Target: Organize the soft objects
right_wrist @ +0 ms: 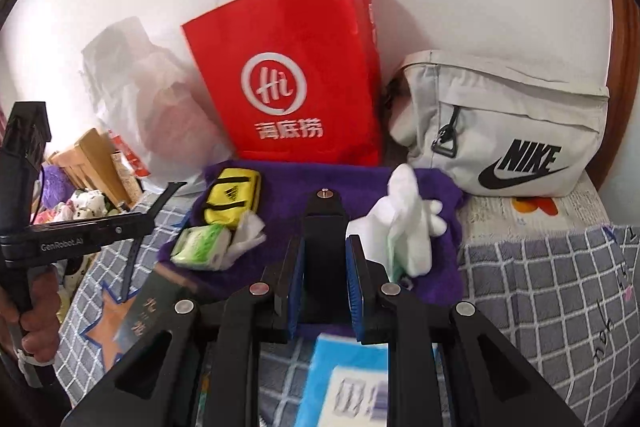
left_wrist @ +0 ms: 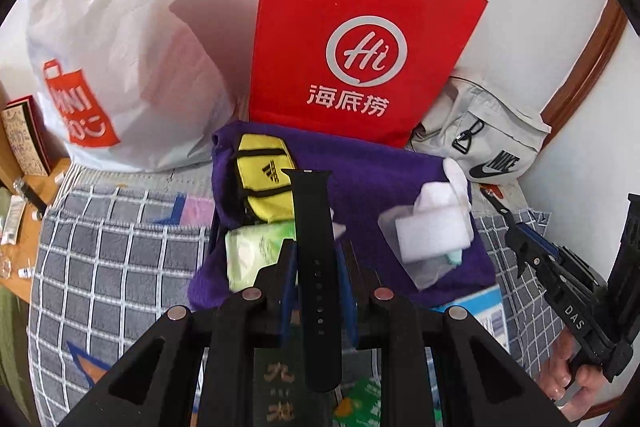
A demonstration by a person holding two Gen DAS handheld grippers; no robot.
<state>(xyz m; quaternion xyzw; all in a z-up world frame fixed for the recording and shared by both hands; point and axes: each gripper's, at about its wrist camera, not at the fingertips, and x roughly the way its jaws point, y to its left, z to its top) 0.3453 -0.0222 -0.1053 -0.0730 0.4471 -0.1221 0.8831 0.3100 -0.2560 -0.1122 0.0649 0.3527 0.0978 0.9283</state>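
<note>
My left gripper [left_wrist: 316, 251] is shut on a black watch strap [left_wrist: 312, 203] with a row of holes, which sticks up from between the blue pads. My right gripper [right_wrist: 323, 247] is shut on a shorter black strap piece [right_wrist: 323, 219] with a metal stud at its top. Both hover over a purple towel [left_wrist: 360, 163] spread on the bed. On the towel lie a yellow pouch [left_wrist: 260, 163], a green tissue pack [left_wrist: 256, 251] and white gloves [left_wrist: 432, 227]. In the right wrist view, a hand at the left holds the left gripper [right_wrist: 120, 223].
A red paper bag [left_wrist: 360, 27], a white plastic bag [left_wrist: 120, 47] and a grey Nike bag [left_wrist: 488, 147] stand against the wall behind the towel. A grey checked blanket [left_wrist: 100, 247] covers the bed. A blue-white pack [right_wrist: 352, 379] lies below the right gripper. A cluttered wooden desk [left_wrist: 24, 187] is left.
</note>
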